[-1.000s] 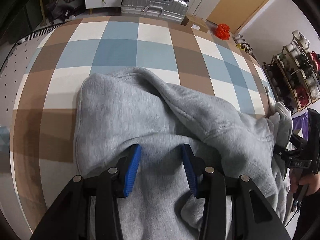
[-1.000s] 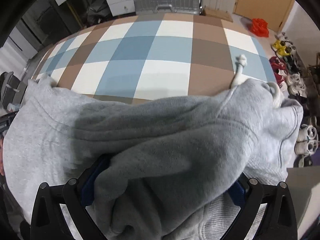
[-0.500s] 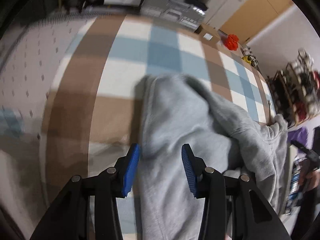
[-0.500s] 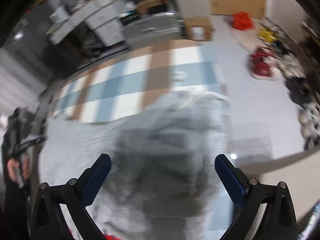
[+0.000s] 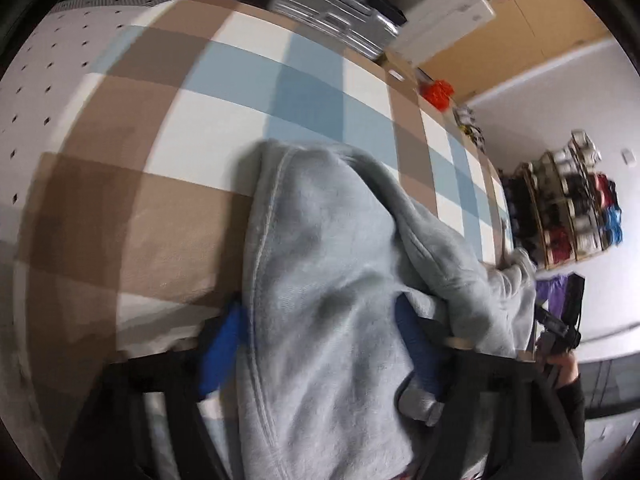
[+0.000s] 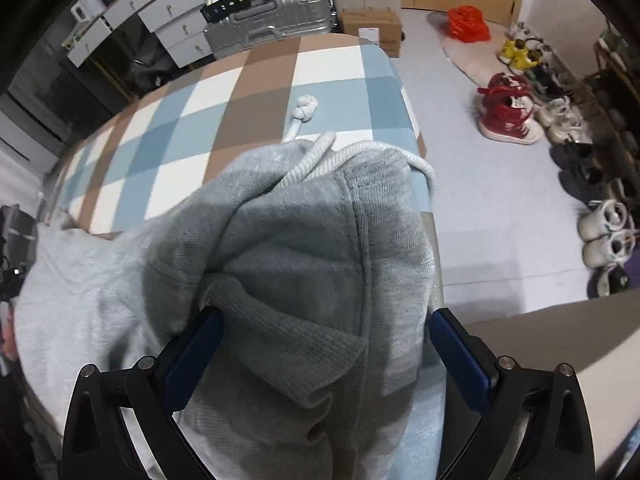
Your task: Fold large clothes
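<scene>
A large grey hoodie (image 5: 328, 280) lies bunched on a bed with a checked blue, brown and white cover (image 5: 200, 120). My left gripper (image 5: 320, 344) points down at a fold near the hoodie's left edge. Its jaws are opening, the cloth lies between the blue pads and hides part of them, and the picture is blurred. In the right wrist view the hood end of the hoodie (image 6: 300, 240) sits at the bed's corner (image 6: 384, 80), with its white drawstring (image 6: 304, 108) trailing across the cover. My right gripper (image 6: 326, 356) stands wide open with this bundle between its pads.
A person's hand (image 5: 564, 364) holds the other gripper at the right edge of the left wrist view. A silver suitcase (image 6: 264, 20), white drawers (image 6: 160, 12) and a cardboard box (image 6: 370, 24) stand beyond the bed. Shoes (image 6: 508, 112) and a red bag (image 6: 468, 24) lie on the floor to the right.
The left gripper has shifted toward the hoodie's left edge and its pads stand wider apart around the fold. The right gripper has moved from the hoodie's middle to the hood end at the bed's corner.
</scene>
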The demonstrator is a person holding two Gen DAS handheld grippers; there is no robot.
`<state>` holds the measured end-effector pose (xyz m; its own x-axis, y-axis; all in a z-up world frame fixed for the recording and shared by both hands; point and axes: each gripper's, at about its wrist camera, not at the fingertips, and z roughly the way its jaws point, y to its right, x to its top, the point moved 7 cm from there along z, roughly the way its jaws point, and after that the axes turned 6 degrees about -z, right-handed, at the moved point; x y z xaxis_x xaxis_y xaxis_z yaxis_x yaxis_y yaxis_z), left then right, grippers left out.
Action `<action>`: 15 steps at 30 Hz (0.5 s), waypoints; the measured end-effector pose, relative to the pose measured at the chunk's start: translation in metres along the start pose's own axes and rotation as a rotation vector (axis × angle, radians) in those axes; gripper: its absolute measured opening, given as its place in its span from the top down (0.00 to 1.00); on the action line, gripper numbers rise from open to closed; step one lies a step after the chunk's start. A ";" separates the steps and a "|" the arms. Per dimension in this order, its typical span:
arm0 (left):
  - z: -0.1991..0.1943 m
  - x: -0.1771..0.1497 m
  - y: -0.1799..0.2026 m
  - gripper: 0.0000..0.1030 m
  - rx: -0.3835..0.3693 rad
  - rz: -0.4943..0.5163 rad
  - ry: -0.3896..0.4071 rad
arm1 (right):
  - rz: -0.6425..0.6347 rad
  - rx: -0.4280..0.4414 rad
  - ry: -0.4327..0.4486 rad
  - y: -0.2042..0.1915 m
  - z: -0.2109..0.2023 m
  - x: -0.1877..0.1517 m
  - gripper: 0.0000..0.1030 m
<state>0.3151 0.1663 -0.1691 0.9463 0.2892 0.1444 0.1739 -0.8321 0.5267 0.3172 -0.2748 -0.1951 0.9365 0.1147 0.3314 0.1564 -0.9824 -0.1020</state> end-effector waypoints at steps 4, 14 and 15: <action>0.010 -0.003 0.010 0.93 0.061 0.096 -0.027 | -0.106 0.067 0.044 -0.017 -0.008 -0.002 0.64; 0.008 0.010 0.015 0.94 0.139 0.082 0.060 | -0.011 0.166 0.111 -0.015 -0.012 0.002 0.78; 0.010 0.011 0.016 0.94 0.145 0.084 0.056 | -0.008 0.166 0.116 -0.014 -0.011 0.004 0.78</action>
<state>0.3308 0.1512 -0.1676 0.9433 0.2384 0.2308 0.1365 -0.9127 0.3851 0.3158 -0.2621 -0.1819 0.8938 0.0954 0.4381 0.2227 -0.9426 -0.2490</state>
